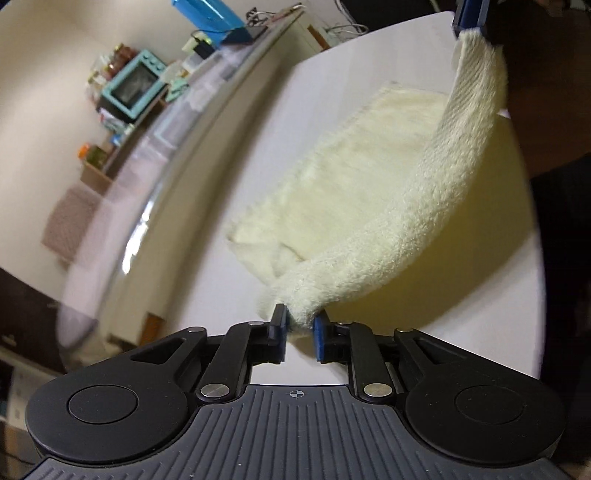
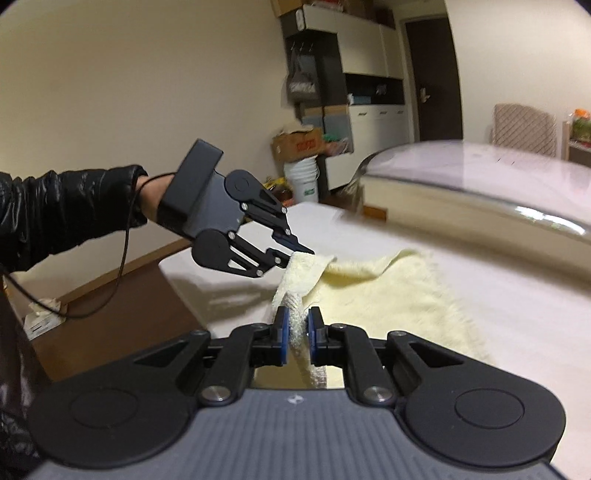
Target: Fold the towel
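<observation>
The white worktop [image 1: 207,288] fills most of both views. Its rounded corners show in the left wrist view, and a second, glass-topped table [image 2: 480,173] stands just beyond its far edge.

The towel [image 1: 369,177] lies about midway across the worktop, well clear of its edges. It is pale cream-yellow, thick and fluffy, with a looped terry pile and a flatter woven band along its short end. Most of it rests flat and spread out on the worktop. One short end is raised off the surface and hangs in a sagging arc between the two grippers, casting a yellowish shadow on the worktop beneath it. In the right wrist view the flat part of the towel [image 2: 388,291] runs away from the camera toward the far edge, its long side a little ragged.

A black padded sleeve [image 2: 55,210] and a hand [image 2: 151,199] carry the left gripper [image 2: 303,254], which tilts down toward the worktop. A thin black cord hangs in a loop from the wrist.

The left gripper [image 1: 300,328] has its fingers set narrow, with one raised corner of the towel bunched between the blue pads and touching both.

The right gripper [image 2: 296,332] has its fingers nearly closed on the other raised corner, with the woven band pinched between the blue pads. From the left wrist view the right gripper [image 1: 469,22] appears above the worktop's far corner, with the towel hanging from it.
</observation>
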`<state>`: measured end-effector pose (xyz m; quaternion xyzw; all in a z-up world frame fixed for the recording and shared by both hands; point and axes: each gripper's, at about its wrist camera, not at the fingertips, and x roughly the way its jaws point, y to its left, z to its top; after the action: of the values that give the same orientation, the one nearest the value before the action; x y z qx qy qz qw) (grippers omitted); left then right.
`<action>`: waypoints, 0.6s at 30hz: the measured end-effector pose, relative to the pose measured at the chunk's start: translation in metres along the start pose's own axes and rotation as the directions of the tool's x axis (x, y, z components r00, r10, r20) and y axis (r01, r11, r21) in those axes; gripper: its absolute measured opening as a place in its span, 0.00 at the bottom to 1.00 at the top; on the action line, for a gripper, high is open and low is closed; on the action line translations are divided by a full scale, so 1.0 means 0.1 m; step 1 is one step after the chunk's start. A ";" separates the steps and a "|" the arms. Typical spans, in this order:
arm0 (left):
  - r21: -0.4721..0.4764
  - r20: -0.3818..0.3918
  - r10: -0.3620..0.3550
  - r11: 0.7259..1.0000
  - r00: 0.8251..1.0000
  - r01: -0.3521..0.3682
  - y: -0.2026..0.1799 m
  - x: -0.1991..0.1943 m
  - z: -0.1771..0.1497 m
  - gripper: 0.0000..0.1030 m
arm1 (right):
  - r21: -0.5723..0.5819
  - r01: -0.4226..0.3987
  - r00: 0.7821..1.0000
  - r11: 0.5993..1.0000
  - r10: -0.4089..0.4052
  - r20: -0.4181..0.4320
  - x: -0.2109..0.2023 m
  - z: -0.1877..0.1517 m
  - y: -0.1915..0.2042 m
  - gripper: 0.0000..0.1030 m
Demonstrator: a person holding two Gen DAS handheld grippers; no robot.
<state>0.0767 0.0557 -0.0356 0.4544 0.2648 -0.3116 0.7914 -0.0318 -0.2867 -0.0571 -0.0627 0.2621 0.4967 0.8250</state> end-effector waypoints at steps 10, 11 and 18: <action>-0.481 -0.062 -0.023 0.877 0.998 -0.010 0.39 -0.26 -0.25 0.38 | -0.074 -0.059 0.991 0.996 0.050 -0.121 0.31 -0.15 0.28 0.11; -0.518 -0.062 -0.024 0.855 0.998 -0.012 0.41 -0.26 -0.24 0.38 | -0.076 -0.057 0.991 0.996 0.047 -0.127 0.32 -0.19 0.29 0.11; -0.678 -0.025 -0.054 0.734 0.998 0.023 0.48 -0.01 0.04 0.42 | -0.069 -0.042 0.990 0.997 0.032 -0.137 0.26 -0.21 0.33 0.12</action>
<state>0.1115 0.0712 -0.0061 0.1363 0.3863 -0.2004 0.8900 -0.0585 -0.2574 -0.0824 -0.1209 0.3009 0.5155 0.7932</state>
